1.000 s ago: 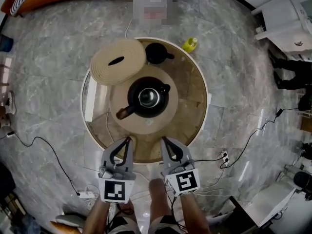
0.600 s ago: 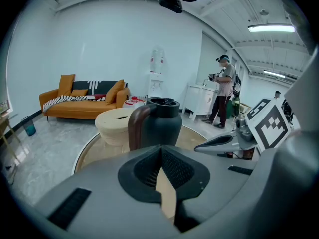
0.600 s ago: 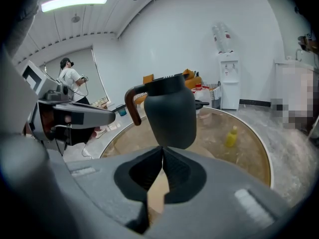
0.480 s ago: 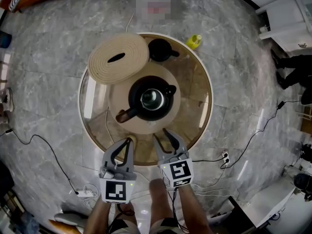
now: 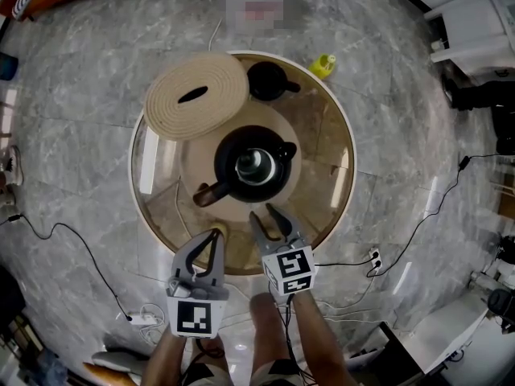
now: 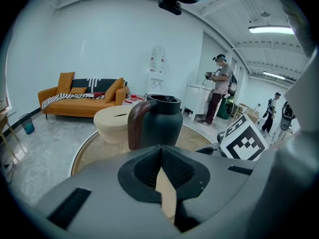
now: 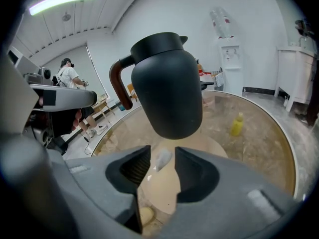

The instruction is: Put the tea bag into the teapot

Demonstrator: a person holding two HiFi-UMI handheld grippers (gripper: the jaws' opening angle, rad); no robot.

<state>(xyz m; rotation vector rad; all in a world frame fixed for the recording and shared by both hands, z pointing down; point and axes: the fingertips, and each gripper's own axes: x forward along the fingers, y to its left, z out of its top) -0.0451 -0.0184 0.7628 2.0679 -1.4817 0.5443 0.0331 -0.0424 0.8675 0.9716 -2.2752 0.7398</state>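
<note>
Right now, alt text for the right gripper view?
The right gripper has just opened its jaws; a small pale tea bag shows in the gap, lying loose on a beige mat. Behind it stands a dark teapot with a brown handle; a yellow bottle sits farther right.

no legible text, labels, numbers or signs

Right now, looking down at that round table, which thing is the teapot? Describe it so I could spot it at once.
Find the round glass table; at its centre lies a pale round mat. The teapot stands on that mat: a tall black pot with a brown handle. The other black pot, near the far edge, is smaller and off the mat.
</note>
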